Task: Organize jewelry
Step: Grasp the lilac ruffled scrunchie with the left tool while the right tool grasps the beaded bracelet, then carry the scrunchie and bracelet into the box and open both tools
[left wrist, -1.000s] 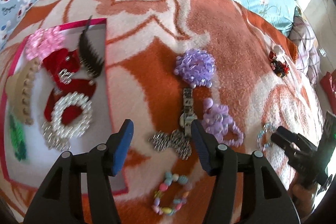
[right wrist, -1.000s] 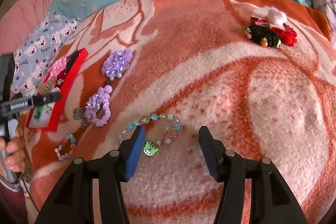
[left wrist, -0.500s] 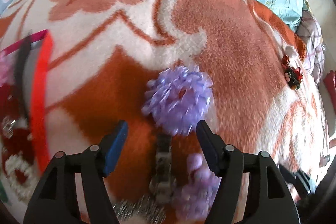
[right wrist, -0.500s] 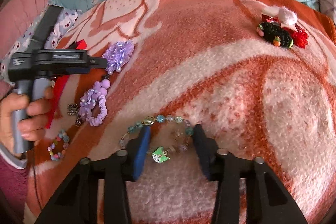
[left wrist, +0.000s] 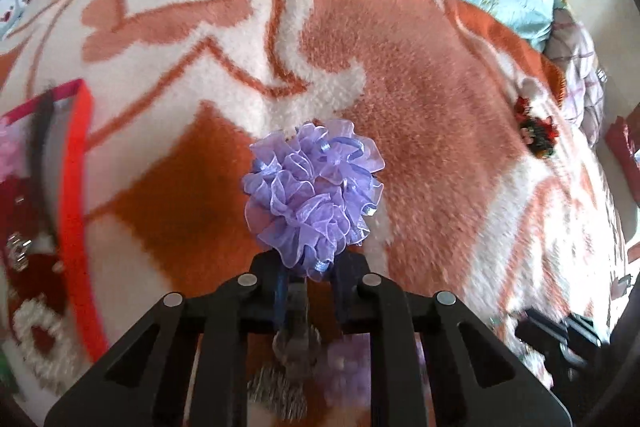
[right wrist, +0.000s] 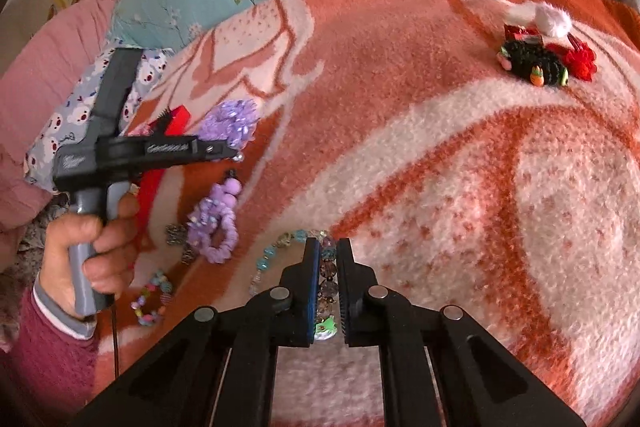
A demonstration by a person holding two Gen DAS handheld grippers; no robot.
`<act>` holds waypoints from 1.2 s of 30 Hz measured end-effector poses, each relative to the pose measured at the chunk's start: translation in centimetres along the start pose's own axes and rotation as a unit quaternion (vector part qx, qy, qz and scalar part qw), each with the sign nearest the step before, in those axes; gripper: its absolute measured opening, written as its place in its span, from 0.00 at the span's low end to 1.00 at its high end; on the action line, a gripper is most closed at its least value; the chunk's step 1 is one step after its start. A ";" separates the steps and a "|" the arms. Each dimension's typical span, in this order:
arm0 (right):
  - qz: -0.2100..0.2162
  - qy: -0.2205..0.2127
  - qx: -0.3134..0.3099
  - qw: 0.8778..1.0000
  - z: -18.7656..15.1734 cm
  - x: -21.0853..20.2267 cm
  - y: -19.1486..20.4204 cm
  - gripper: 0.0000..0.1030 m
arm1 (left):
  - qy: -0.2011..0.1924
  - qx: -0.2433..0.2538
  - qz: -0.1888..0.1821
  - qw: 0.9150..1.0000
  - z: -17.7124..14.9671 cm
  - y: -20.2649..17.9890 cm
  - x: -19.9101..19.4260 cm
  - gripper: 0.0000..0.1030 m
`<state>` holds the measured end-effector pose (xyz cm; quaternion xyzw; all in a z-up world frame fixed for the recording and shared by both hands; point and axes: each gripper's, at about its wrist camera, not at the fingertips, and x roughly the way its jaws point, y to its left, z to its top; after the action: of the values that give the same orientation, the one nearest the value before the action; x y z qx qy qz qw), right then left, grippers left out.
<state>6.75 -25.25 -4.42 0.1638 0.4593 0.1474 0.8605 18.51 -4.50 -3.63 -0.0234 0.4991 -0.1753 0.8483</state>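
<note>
A purple ruffled flower hair clip (left wrist: 314,191) sits on the orange and white blanket, its lower edge pinched between the blue pads of my left gripper (left wrist: 312,279), which is shut on it. From the right wrist view the left gripper (right wrist: 228,153) reaches the same flower (right wrist: 230,119), held by a hand in a maroon sleeve. My right gripper (right wrist: 328,267) is shut on a glass bead bracelet (right wrist: 276,249). Its beads run between the pads and a green charm (right wrist: 326,327) shows below them.
A red-rimmed tray (left wrist: 76,187) with pearl and red pieces lies at the left. A purple scrunchie (right wrist: 216,223), a silver clip (right wrist: 176,235) and a pastel bead bracelet (right wrist: 152,299) lie near the hand. Black and red hair ornaments (right wrist: 540,63) sit far right.
My left gripper moved forward over the purple flower clip and closed on it. My right gripper closed on the bead bracelet without shifting much.
</note>
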 end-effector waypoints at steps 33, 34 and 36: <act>0.098 -0.037 -0.110 0.988 3.0 -1.6 15.3 0.07 | -0.057 -0.123 0.039 0.990 -12.6 12.8 -15.6 0.15; 0.101 -0.036 -0.112 0.988 3.0 -1.4 15.7 0.07 | -0.058 -0.127 0.042 0.989 -12.8 13.3 -15.8 0.15; 0.111 -0.034 -0.117 0.986 3.1 -1.0 16.7 0.07 | -0.062 -0.136 0.049 0.988 -13.2 14.3 -16.3 0.15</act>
<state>7.09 -11.00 4.89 0.1168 0.3882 0.2889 0.8673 3.96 15.87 0.37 -0.1247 0.4657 -0.0623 0.8739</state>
